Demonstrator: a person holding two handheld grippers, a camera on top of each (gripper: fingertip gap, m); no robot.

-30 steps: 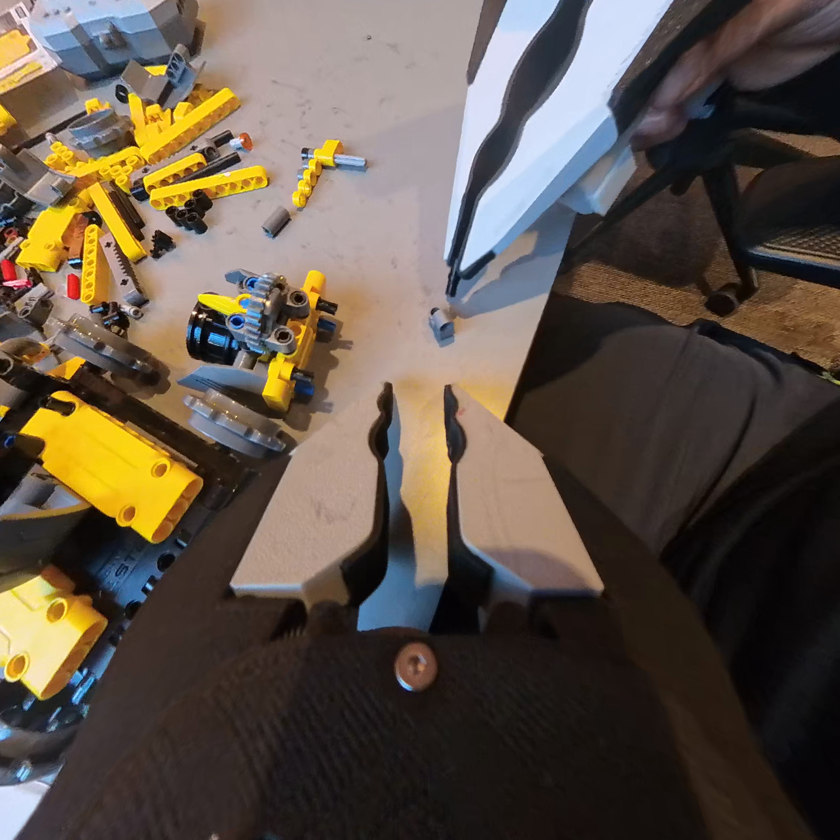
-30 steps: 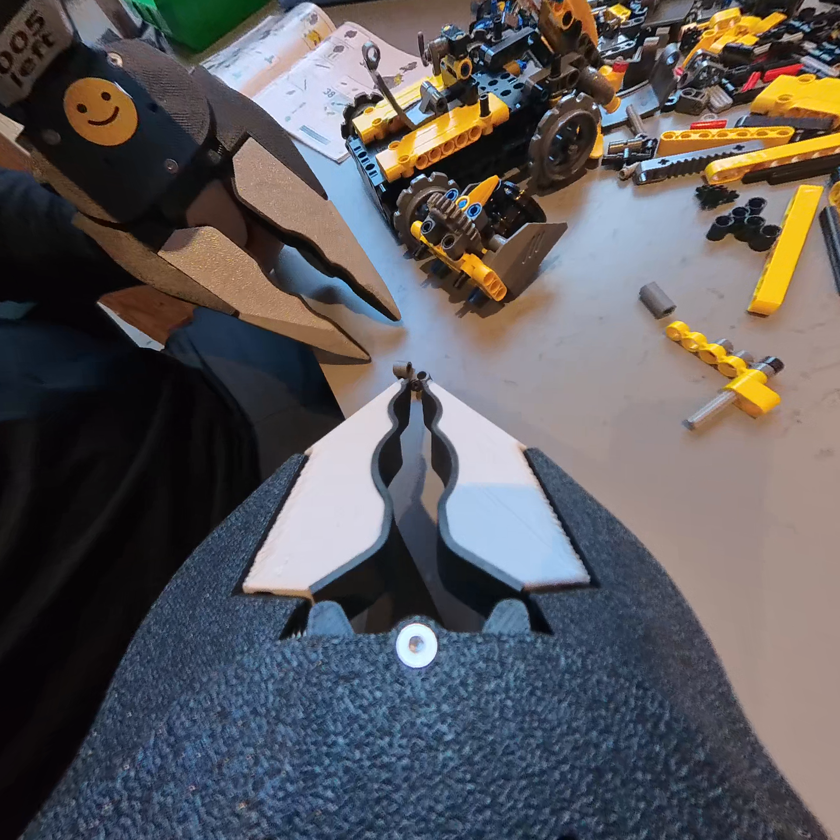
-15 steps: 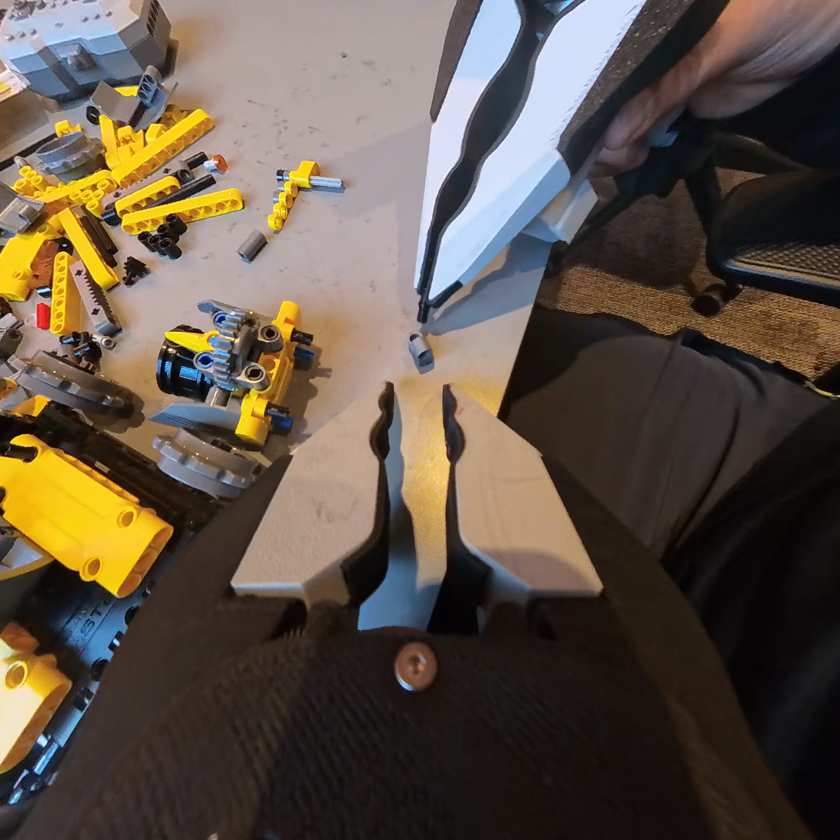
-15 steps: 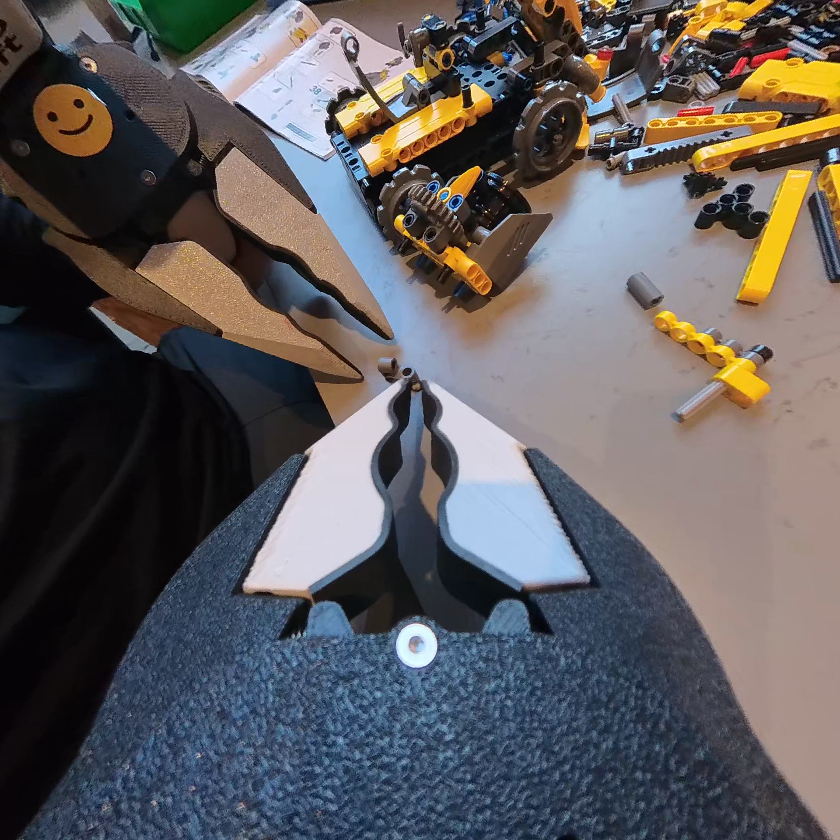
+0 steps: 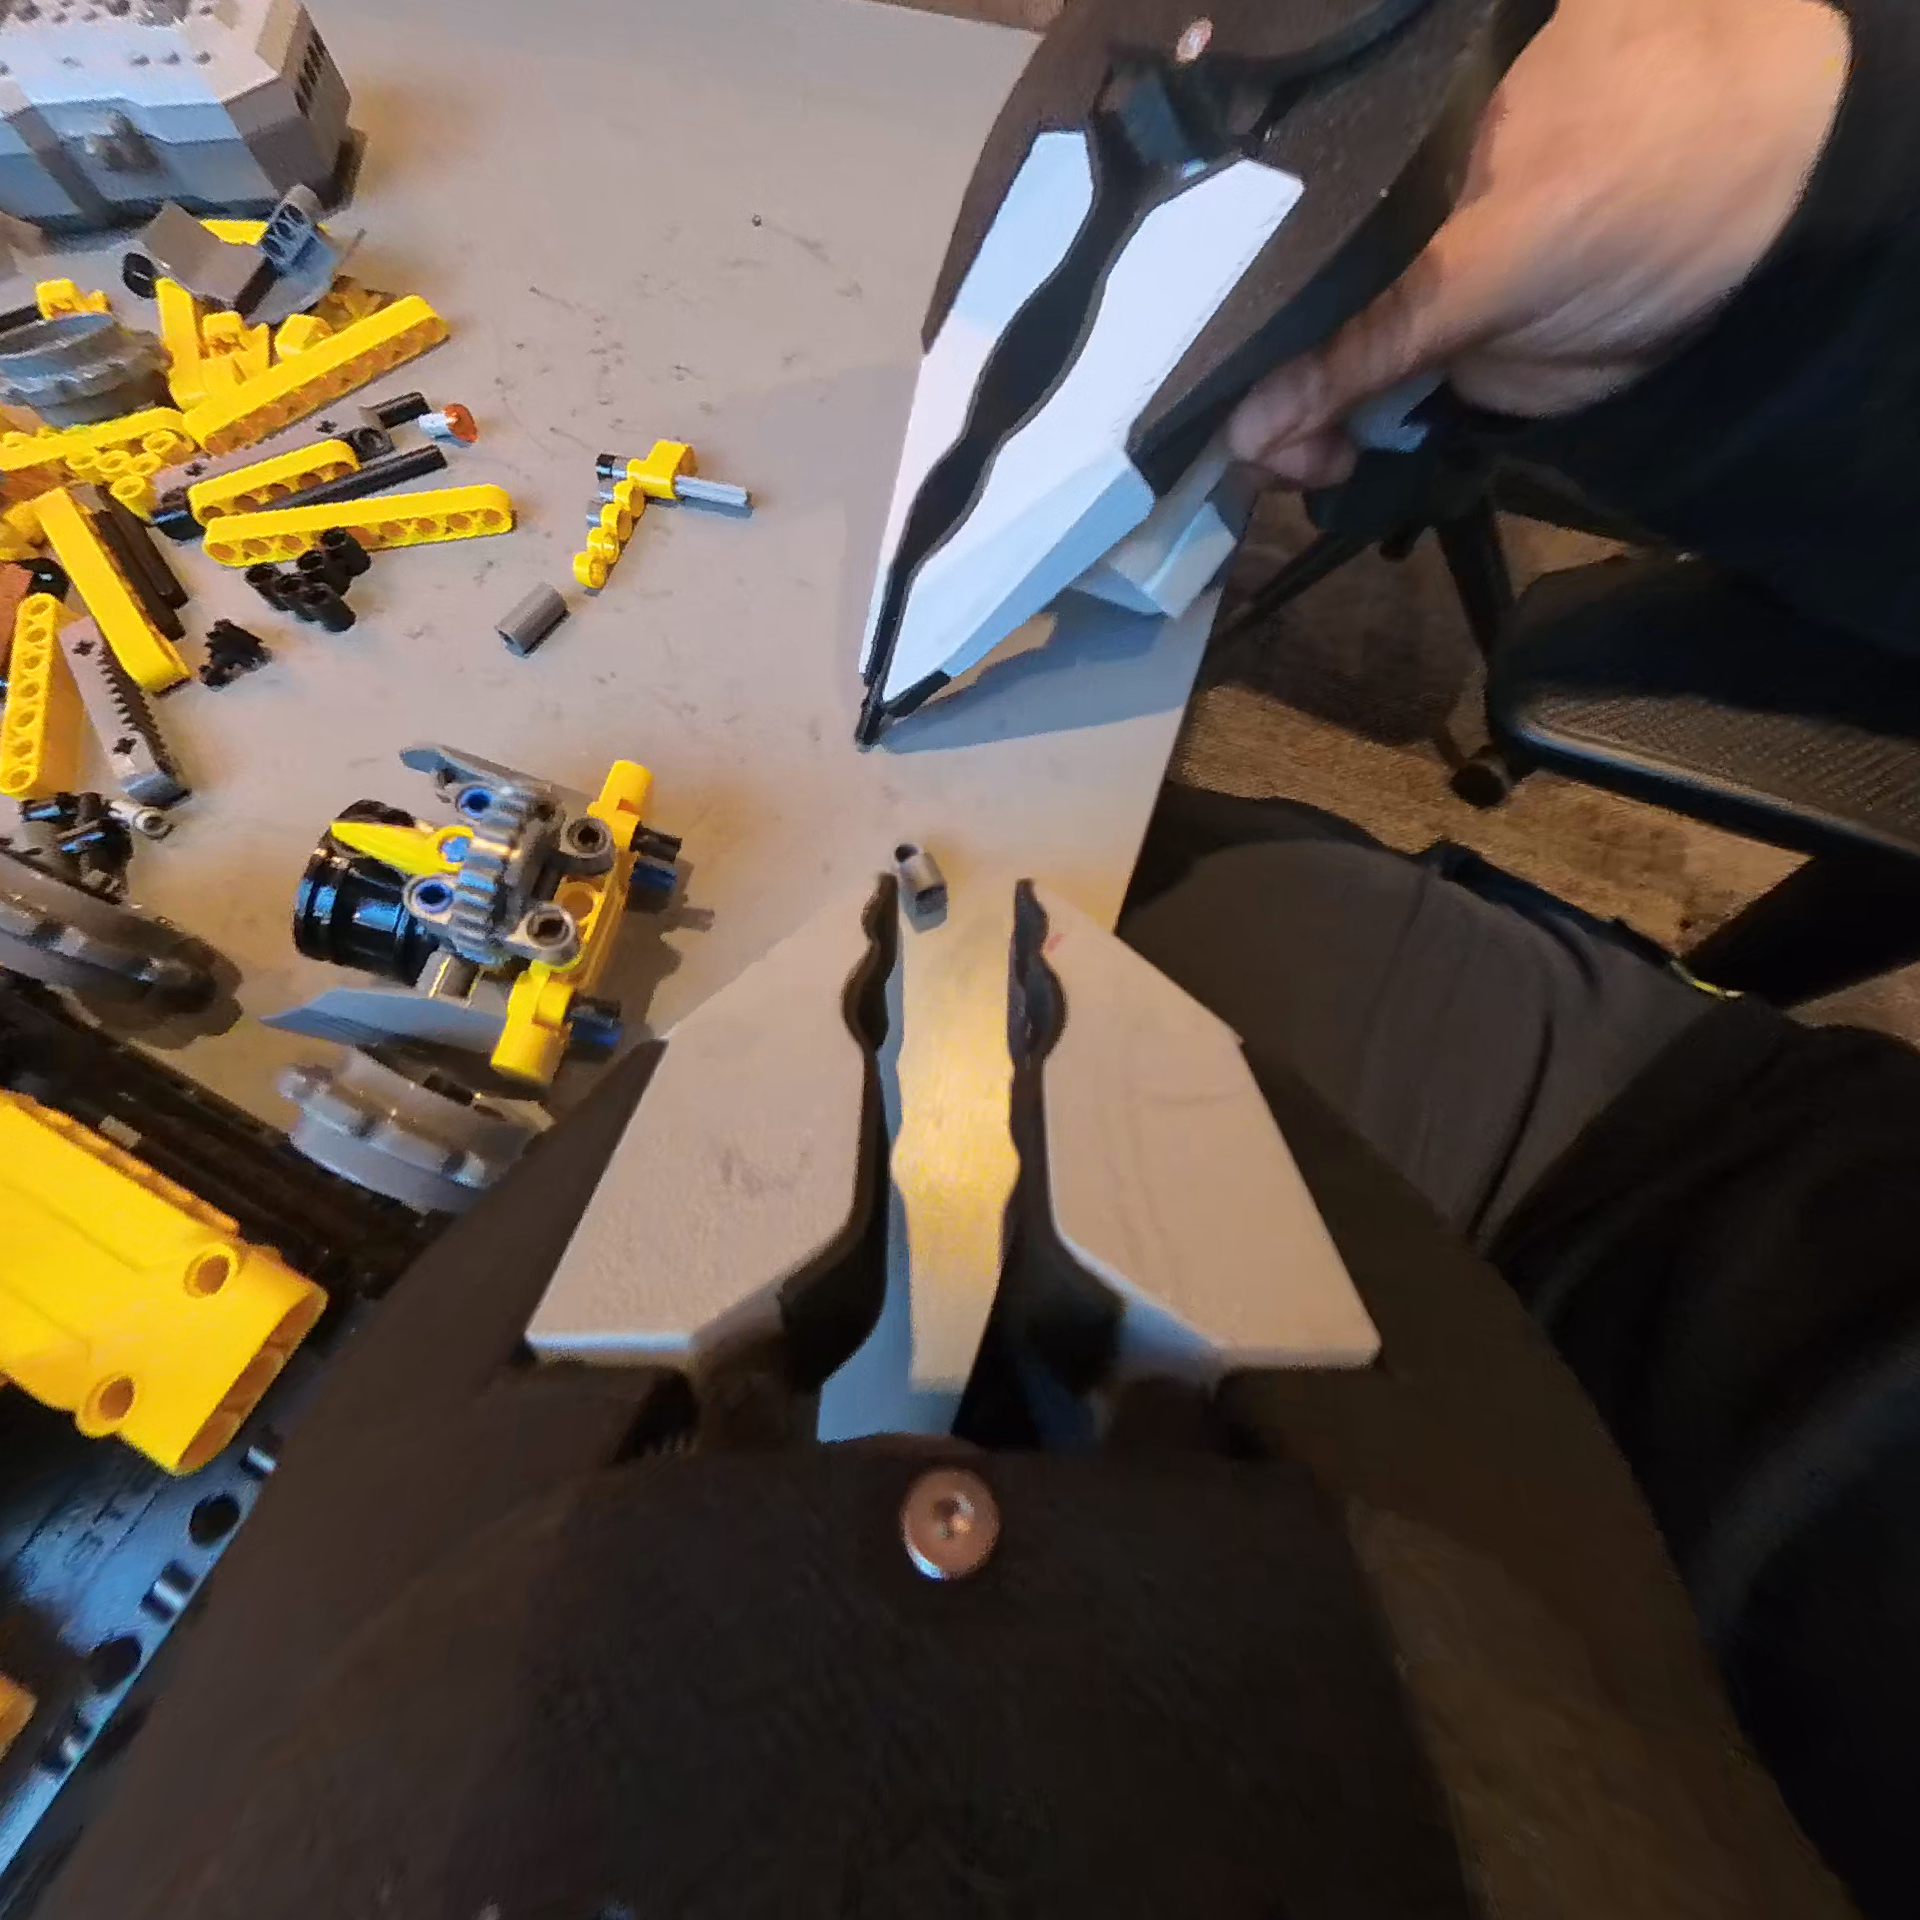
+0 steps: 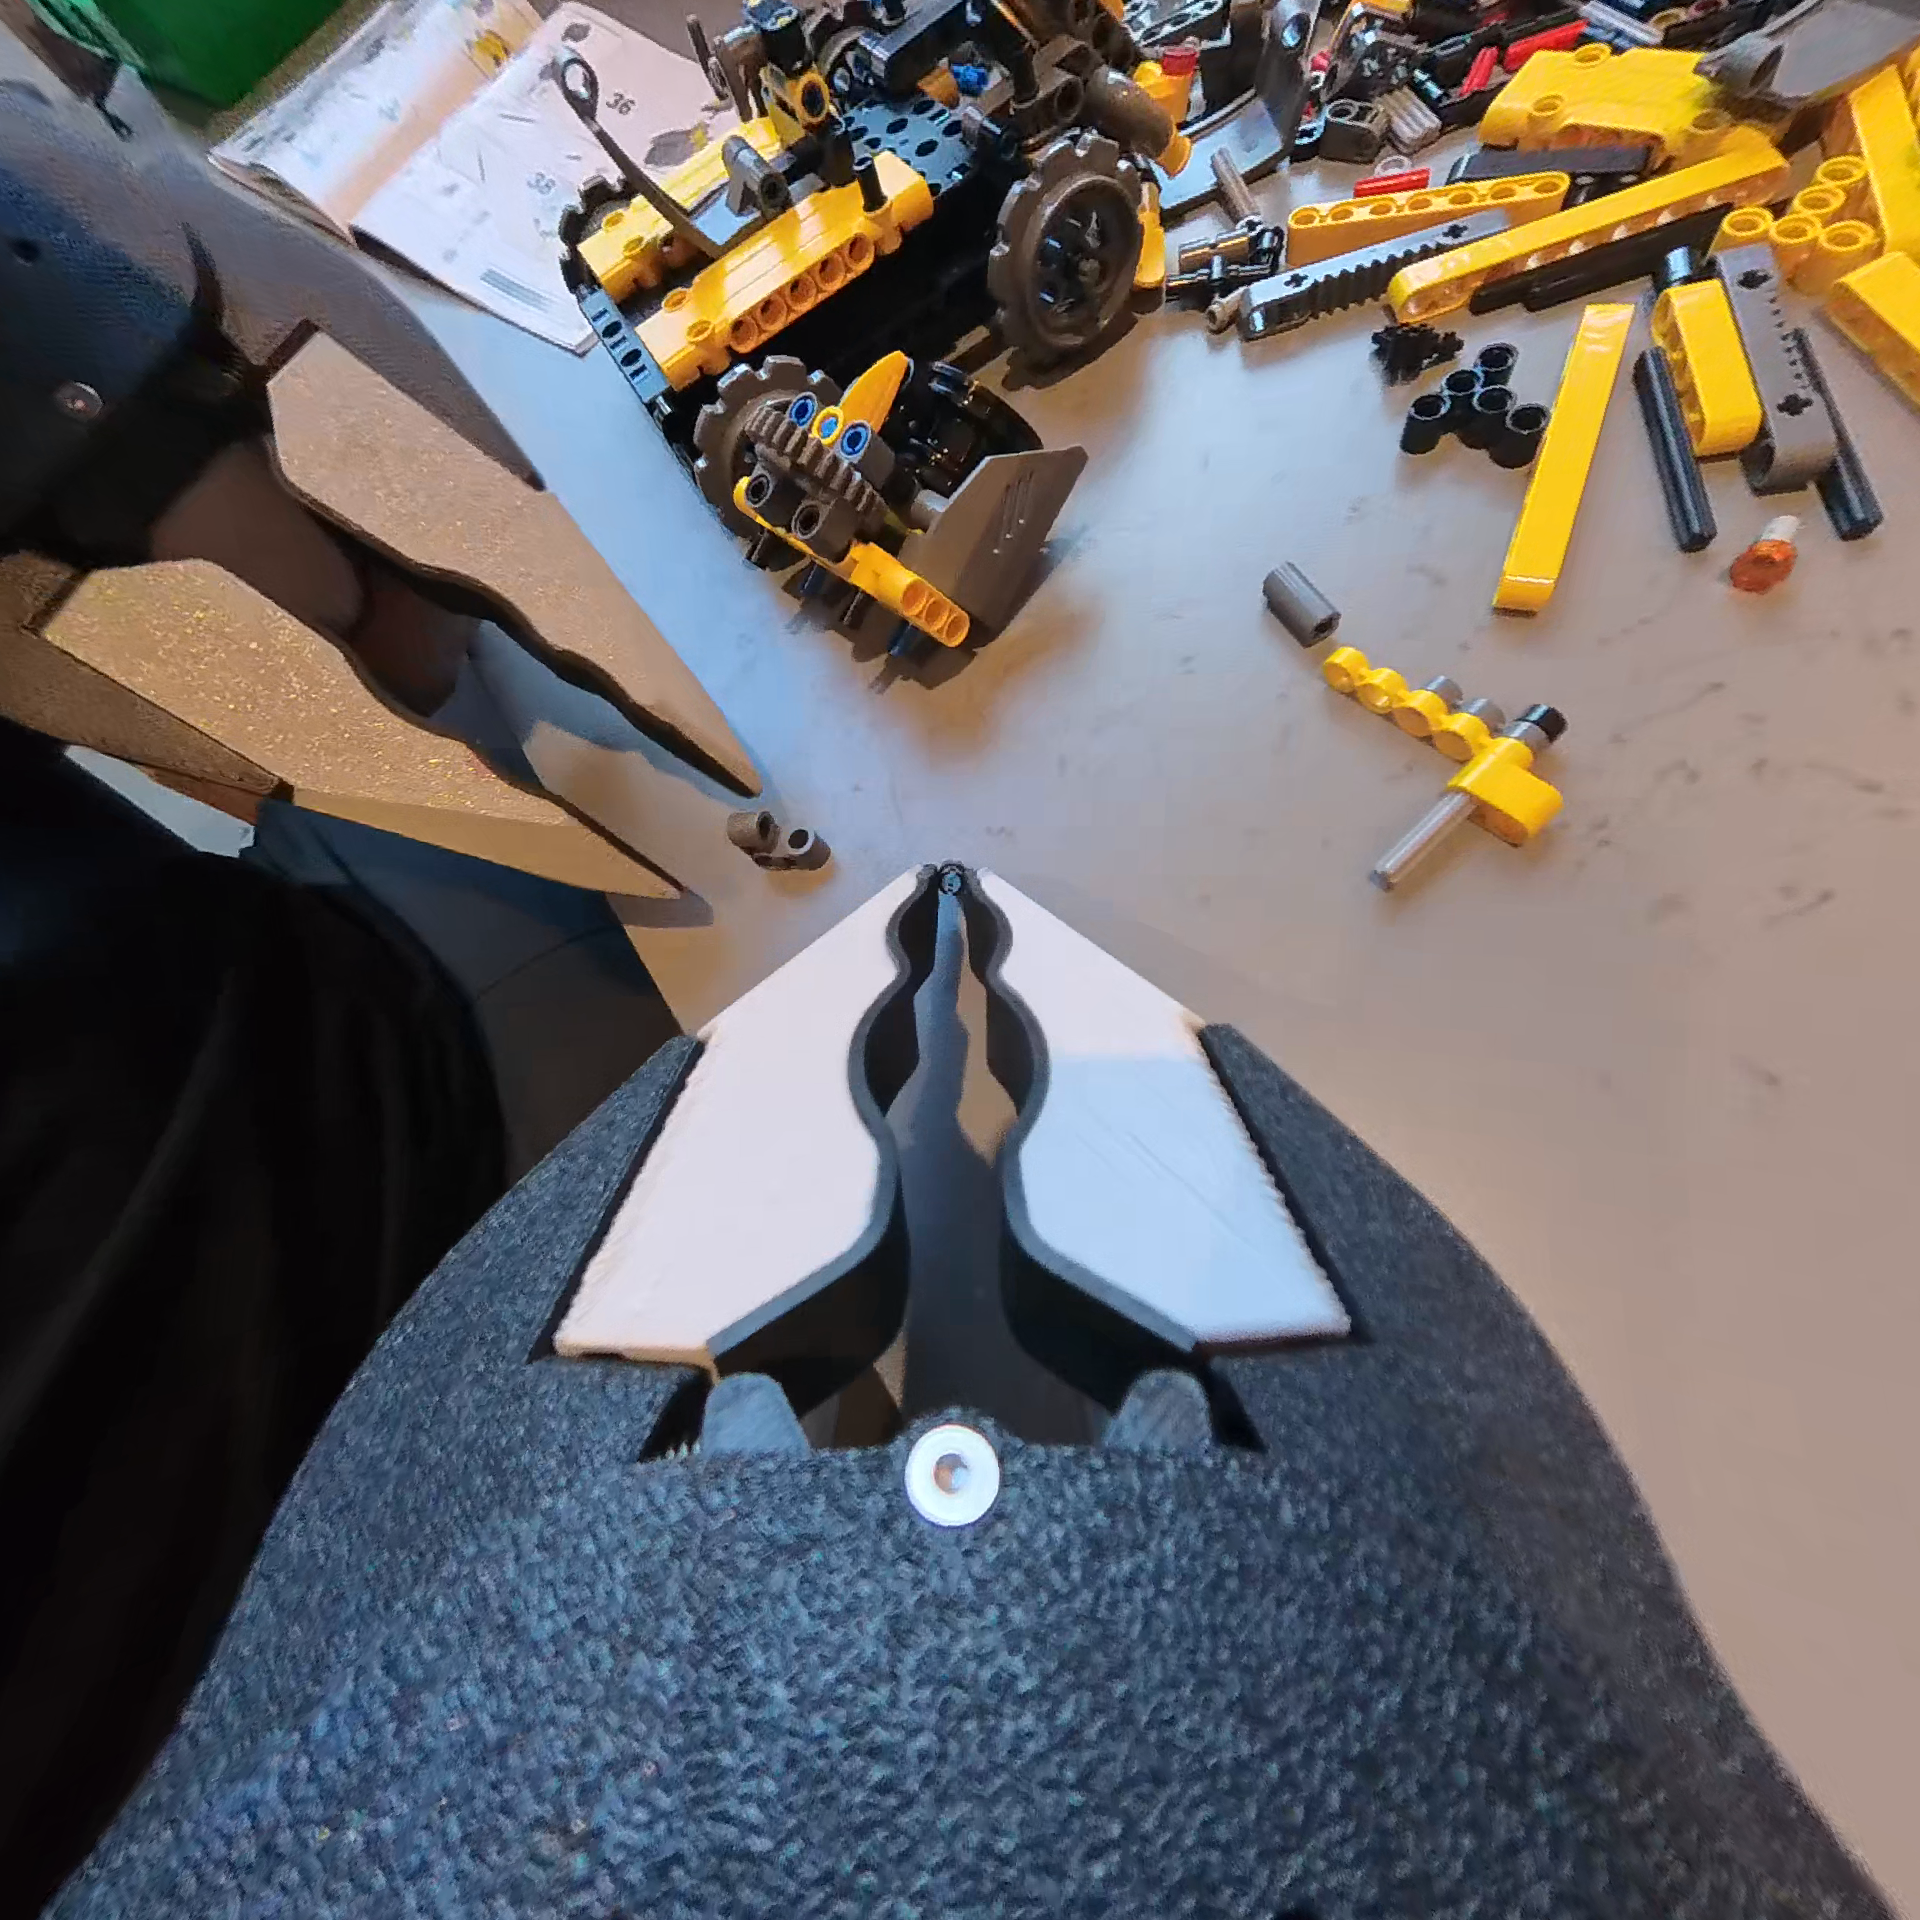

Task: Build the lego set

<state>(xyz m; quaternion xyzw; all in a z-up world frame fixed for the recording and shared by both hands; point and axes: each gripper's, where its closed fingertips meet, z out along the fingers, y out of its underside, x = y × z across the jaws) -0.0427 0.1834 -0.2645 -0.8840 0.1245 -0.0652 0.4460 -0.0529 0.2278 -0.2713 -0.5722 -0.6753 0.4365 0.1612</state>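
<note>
A small grey connector (image 5: pixel 921 881) lies on the grey table (image 5: pixel 675 208) near its edge. My left gripper (image 5: pixel 953 888) is open, with its fingertips on either side of the connector. In the right wrist view the connector (image 6: pixel 779 837) lies just in front of the left gripper's open fingers (image 6: pixel 665 727). My right gripper (image 6: pixel 948 879) is shut on a tiny black pin (image 6: pixel 949 881), a short way right of the connector. In the left wrist view the right gripper (image 5: pixel 869 727) points down at the table beyond the connector, held by a hand (image 5: pixel 1558 229).
A yellow-and-black gear assembly (image 5: pixel 488 904) sits left of the connector, also in the right wrist view (image 6: pixel 862 499). Nearby are a grey sleeve (image 6: pixel 1299 603), a yellow axle piece (image 6: pixel 1455 769), yellow beams (image 5: pixel 353 514), a tracked model (image 6: pixel 831 239) and a booklet (image 6: pixel 447 177). The table edge (image 5: pixel 1164 779) borders the person's legs. Left tips to right tips: about 5 centimetres.
The right gripper has drawn back from the grey connector with the black pin in its tips. The left gripper has moved forward until its open tips flank the connector.
</note>
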